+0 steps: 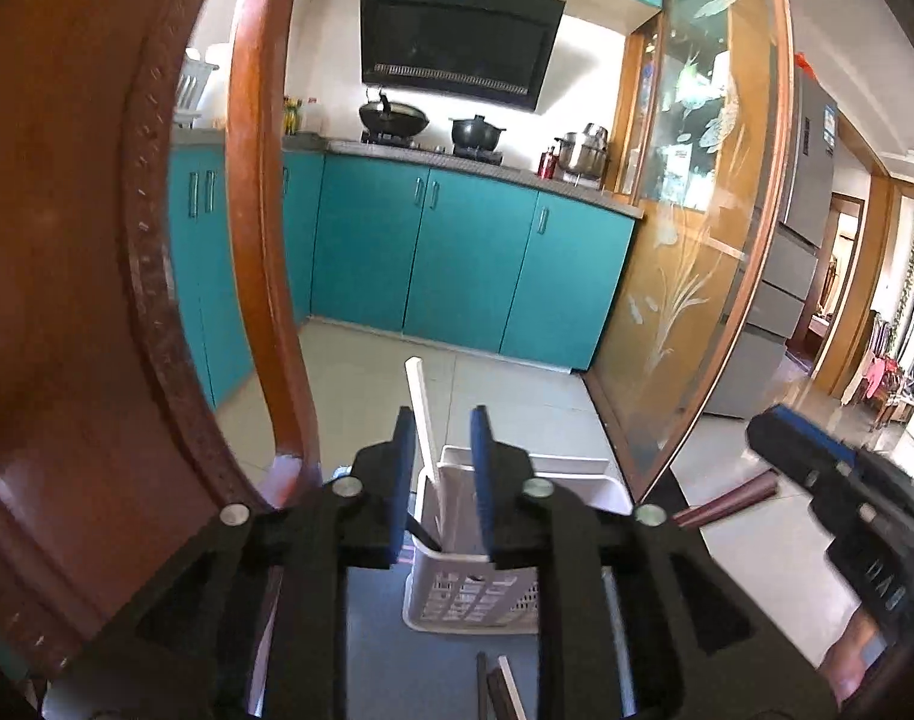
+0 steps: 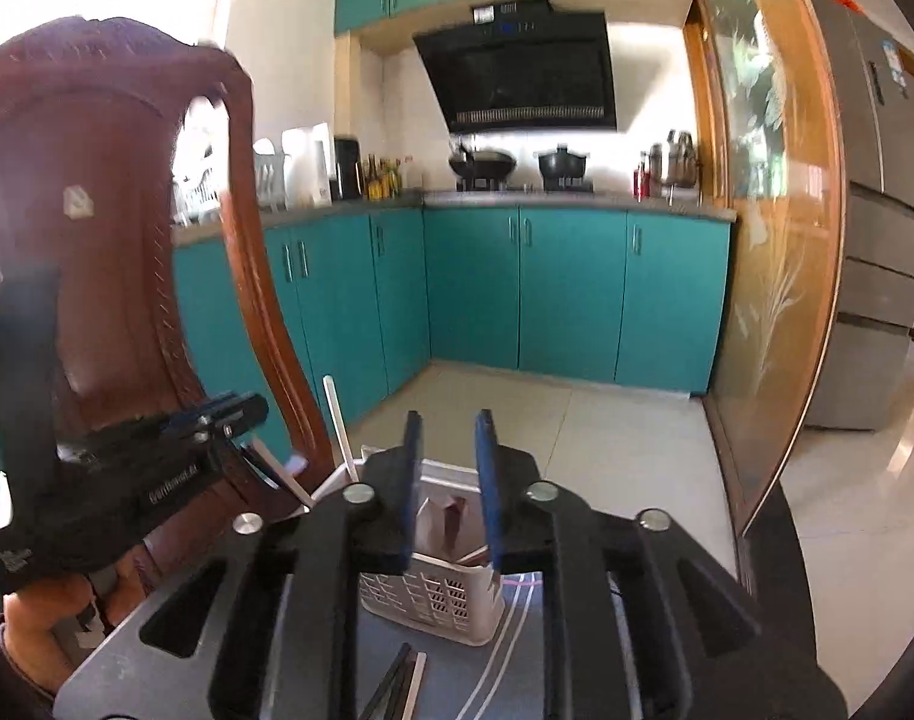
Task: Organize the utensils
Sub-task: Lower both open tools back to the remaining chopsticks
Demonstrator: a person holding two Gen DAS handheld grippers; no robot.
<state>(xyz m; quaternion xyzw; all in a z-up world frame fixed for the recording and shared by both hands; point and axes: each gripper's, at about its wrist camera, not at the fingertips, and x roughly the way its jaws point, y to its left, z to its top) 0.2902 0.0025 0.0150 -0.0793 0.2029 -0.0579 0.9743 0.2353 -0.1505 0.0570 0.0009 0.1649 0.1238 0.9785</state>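
Both grippers hover above the white utensil basket, neither holding anything. Left gripper: jaws narrowly parted, nothing between the pads, the white chopstick only shows through the gap behind them. Right gripper: same, jaws at a narrow gap and empty, with the basket's open top below them

Basket stands upright on the grey worktop, near its far edge, beside the wooden chair back. White chopstick leans out of the left compartment, tip well above the rim. Dark brown chopsticks sit in the compartment to the right in the right wrist view. More utensils lie loose on the worktop just in front of the basket: a dark and a pale stick side by side, ends cut off by the frame edge

Handling, as a judgement: the sticks look light, stiff, thin and smooth, so they will likely slip or pivot between the pads if pinched near one end. Best hold is across the middle of the shaft, jaws square to it. Lying flat and touching each other, the pair is hard to separate, may come up together. Basket is thin perforated plastic, light and easy to tip or shove if a stick is pushed in at an angle; drop utensils in from above
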